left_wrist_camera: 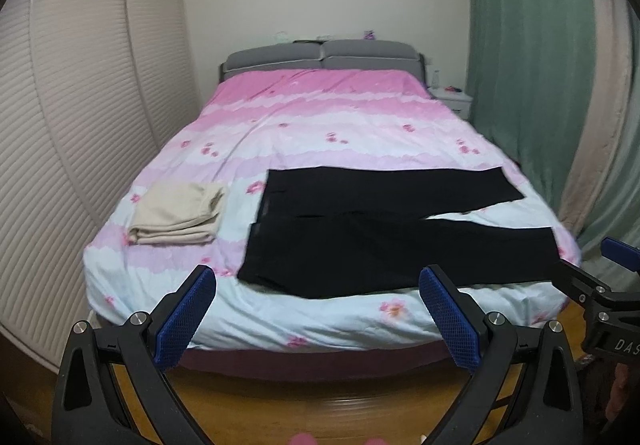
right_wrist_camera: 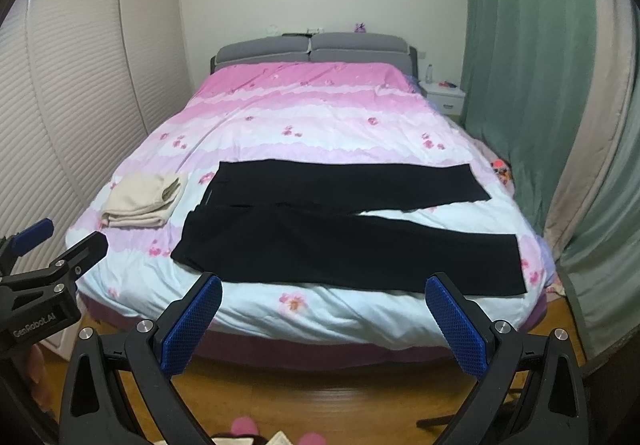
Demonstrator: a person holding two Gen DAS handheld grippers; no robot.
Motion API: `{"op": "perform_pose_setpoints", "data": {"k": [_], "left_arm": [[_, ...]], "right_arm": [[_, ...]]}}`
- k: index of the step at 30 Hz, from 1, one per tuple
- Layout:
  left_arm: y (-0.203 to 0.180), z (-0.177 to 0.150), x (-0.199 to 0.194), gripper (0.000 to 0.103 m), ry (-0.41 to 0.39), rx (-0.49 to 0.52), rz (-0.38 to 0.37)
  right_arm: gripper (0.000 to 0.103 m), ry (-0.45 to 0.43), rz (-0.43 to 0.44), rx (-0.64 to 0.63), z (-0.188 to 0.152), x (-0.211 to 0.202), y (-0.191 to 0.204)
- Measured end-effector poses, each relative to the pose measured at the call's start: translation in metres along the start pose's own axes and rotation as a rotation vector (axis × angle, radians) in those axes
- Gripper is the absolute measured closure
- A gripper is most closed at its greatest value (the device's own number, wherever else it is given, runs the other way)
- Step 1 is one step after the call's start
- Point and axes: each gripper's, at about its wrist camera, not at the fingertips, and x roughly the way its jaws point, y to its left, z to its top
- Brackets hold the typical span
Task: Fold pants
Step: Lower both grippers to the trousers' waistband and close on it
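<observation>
Both sets of jaws stood spread wide and held nothing. The left gripper (left_wrist_camera: 318,309) and the right gripper (right_wrist_camera: 324,315) hung side by side over the wooden floor (right_wrist_camera: 320,401), short of the foot of the bed (right_wrist_camera: 360,325), likely squared up for a two-handed start.

Just ahead of the jaws, the black pants (right_wrist_camera: 340,241) lay flat on the pink flowered duvet (left_wrist_camera: 320,117), stretched crosswise, waistband off to the left and both leg hems to the right, the legs parting in a narrow V. Spread that way, I judged, each end offered a gripper an edge.

Further left beyond the waistband sat a folded beige garment (left_wrist_camera: 176,219), apparently finished. The pants looked untouched.
</observation>
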Motion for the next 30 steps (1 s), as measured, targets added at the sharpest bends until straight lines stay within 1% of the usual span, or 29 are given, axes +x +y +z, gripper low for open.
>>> {"op": "perform_pose_setpoints", "data": {"k": [5,8,11,13,15,16,18,20,23,27,30], "left_arm": [[0.022,-0.01,0.029,0.0,0.042,-0.017,0.066],[0.037,-0.015,0.058,0.0,0.055,-0.006,0.108],[0.048,-0.018,0.089,0.0,0.079,0.001,0.101],[0.058,-0.019,0.118,0.0,0.098,-0.01,0.071],[0.067,-0.017,0.147,0.0,0.13,-0.016,0.048],[0.071,-0.017,0.168,0.0,0.153,-0.014,0.038],[0.076,-0.019,0.199,0.0,0.207,-0.009,0.036],[0.083,-0.026,0.239,0.0,0.274,-0.031,0.04],[0.089,-0.04,0.279,0.0,0.327,-0.06,0.022],[0.092,-0.061,0.33,0.0,0.352,-0.071,0.045],[0.092,-0.076,0.362,0.0,0.377,-0.078,0.046]], "right_arm": [[0.0,0.058,0.038,-0.021,-0.005,0.036,0.017],[0.0,0.086,0.057,-0.04,-0.006,0.065,0.032],[0.001,0.123,0.077,-0.047,-0.007,0.103,0.049],[0.0,0.144,0.089,-0.039,-0.008,0.13,0.061],[0.0,0.154,0.094,-0.025,-0.008,0.152,0.069],[0.001,0.167,0.083,-0.013,-0.007,0.165,0.074],[0.001,0.192,0.08,0.021,-0.01,0.191,0.079],[0.001,0.223,0.07,0.053,-0.015,0.219,0.085],[0.001,0.261,0.042,0.084,-0.029,0.26,0.09],[0.001,0.302,0.021,0.125,-0.048,0.309,0.091],[0.001,0.32,0.013,0.143,-0.065,0.341,0.09]]}}
